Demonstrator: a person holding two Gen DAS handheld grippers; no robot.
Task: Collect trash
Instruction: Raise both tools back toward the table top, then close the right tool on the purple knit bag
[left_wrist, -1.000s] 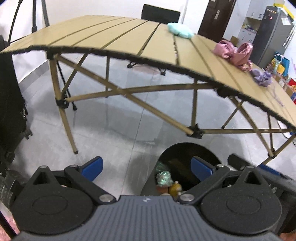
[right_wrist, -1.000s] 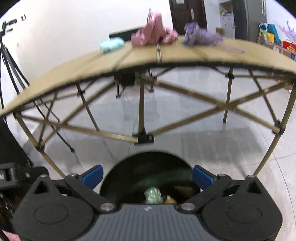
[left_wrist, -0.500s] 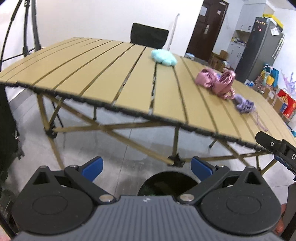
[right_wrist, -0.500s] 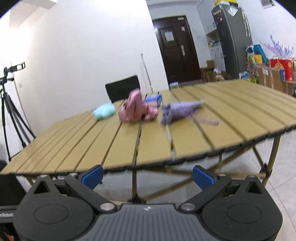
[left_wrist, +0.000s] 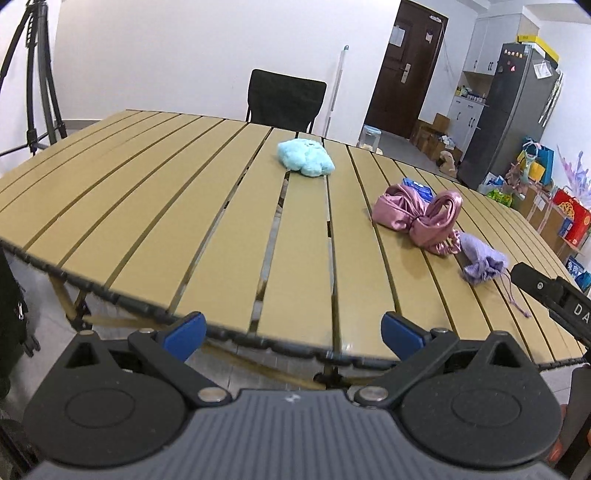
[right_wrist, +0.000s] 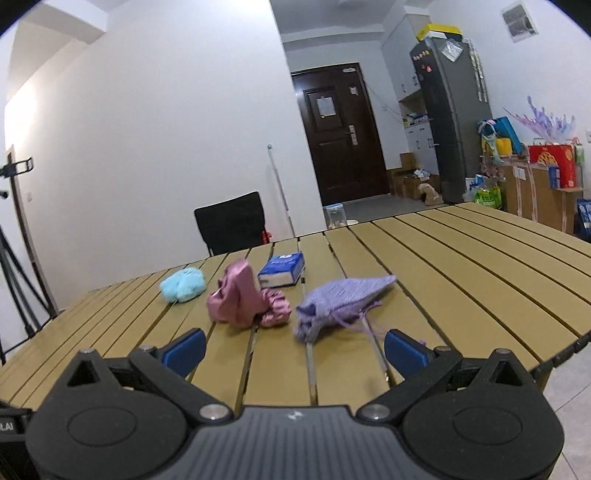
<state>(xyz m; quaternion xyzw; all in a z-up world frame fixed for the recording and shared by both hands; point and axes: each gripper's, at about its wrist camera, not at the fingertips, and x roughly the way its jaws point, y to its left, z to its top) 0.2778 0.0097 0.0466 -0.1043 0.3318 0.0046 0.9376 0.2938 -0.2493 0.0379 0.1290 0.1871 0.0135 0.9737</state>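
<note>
On the slatted tan table (left_wrist: 155, 206) (right_wrist: 461, 280) lie a fluffy light-blue item (left_wrist: 306, 158) (right_wrist: 183, 285), a crumpled pink satin cloth (left_wrist: 419, 218) (right_wrist: 240, 301), a purple drawstring pouch (left_wrist: 480, 263) (right_wrist: 340, 302) and a blue-and-white tissue pack (right_wrist: 282, 271) (left_wrist: 419, 186). My left gripper (left_wrist: 293, 334) is open and empty, held just before the table's near edge. My right gripper (right_wrist: 293, 349) is open and empty too, low over the near edge with the pouch a short way ahead of it. The right tool's body (left_wrist: 554, 301) shows at the right edge of the left wrist view.
A black chair (left_wrist: 286, 98) (right_wrist: 231, 223) stands behind the table. A tripod (left_wrist: 35, 77) is at the left. A dark door (right_wrist: 338, 134), a grey fridge (right_wrist: 452, 118) and bags and boxes (right_wrist: 543, 173) fill the right side of the room.
Both grippers have risen from low over the black bin on the floor to table height. The bin has left both views and the tabletop items are now seen from above.
</note>
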